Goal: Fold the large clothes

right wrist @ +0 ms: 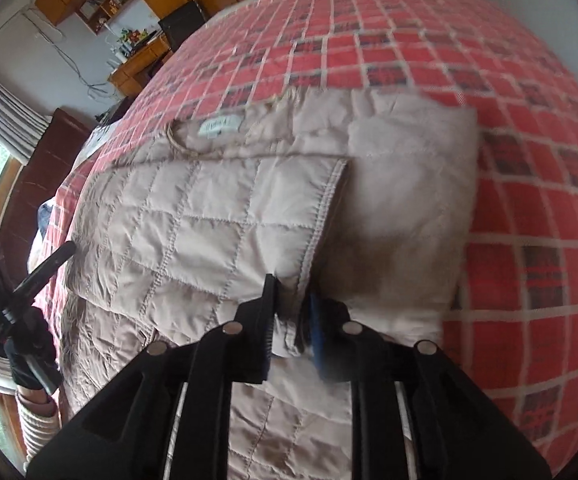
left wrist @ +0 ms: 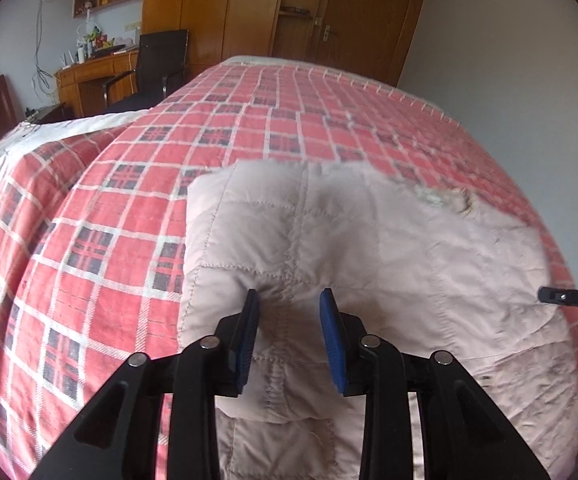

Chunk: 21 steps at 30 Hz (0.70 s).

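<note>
A beige quilted jacket (left wrist: 409, 248) lies spread on a bed with a red plaid cover (left wrist: 89, 240). In the left wrist view my left gripper (left wrist: 290, 300) is closed on a thick puffed fold at the jacket's near left side, and the fabric wrinkles at the blue pads (left wrist: 251, 320). In the right wrist view the jacket (right wrist: 193, 220) shows its collar label (right wrist: 221, 126). My right gripper (right wrist: 291, 300) is shut on the stitched front edge. The jacket's right part is blurred.
The plaid cover (right wrist: 529, 160) stretches wide around the jacket. A white pillow (left wrist: 49, 132) lies at the bed's left. A desk (left wrist: 93, 68), a black chair (left wrist: 161, 60) and a wooden wardrobe (left wrist: 249, 8) stand beyond. A gloved hand (right wrist: 29, 360) holds the other gripper at the left.
</note>
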Each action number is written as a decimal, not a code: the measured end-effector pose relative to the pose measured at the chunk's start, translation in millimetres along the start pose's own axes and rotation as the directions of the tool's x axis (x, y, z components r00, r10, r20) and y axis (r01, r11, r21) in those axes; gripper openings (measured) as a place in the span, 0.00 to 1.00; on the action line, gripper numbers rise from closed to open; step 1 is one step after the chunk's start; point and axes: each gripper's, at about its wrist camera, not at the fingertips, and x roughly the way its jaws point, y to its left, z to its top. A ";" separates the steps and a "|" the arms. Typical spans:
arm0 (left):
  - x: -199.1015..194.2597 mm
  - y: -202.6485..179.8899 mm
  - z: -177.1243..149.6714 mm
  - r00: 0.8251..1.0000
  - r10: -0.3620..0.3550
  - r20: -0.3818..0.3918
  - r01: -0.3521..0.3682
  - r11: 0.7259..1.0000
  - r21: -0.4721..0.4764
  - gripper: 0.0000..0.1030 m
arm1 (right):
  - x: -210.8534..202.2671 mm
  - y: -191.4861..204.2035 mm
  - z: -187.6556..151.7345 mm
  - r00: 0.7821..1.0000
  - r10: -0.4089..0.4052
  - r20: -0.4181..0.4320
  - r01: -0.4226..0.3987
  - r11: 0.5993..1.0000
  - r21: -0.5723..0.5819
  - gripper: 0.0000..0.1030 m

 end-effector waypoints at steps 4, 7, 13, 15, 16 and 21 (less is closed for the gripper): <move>-19.9 -11.7 12.9 0.998 -0.025 0.055 0.025 1.000 -0.002 0.31 | -24.4 15.8 10.0 0.996 -0.014 0.084 0.018 0.999 -0.037 0.17; -10.5 -27.7 21.0 0.999 -0.014 0.043 0.013 1.000 0.016 0.31 | -17.7 29.9 19.1 0.997 0.010 0.073 -0.006 0.999 -0.053 0.17; 31.7 -33.7 18.6 0.999 0.013 -0.034 -0.014 1.000 -0.005 0.31 | 19.4 17.8 28.1 0.997 -0.077 0.026 0.078 0.997 -0.029 0.15; 43.6 -26.4 13.6 0.998 0.005 -0.057 -0.006 1.000 -0.022 0.31 | 34.8 5.0 27.7 0.997 -0.074 -0.007 0.074 0.997 -0.005 0.12; 47.5 -23.7 11.4 0.998 -0.003 -0.064 0.002 1.000 -0.028 0.30 | 41.1 0.7 26.5 0.998 -0.063 -0.015 0.063 0.998 0.002 0.11; 48.3 -19.8 9.1 0.997 -0.012 -0.071 0.009 0.999 -0.042 0.29 | 45.0 -8.6 28.8 1.000 -0.013 -0.023 0.014 0.999 0.039 0.12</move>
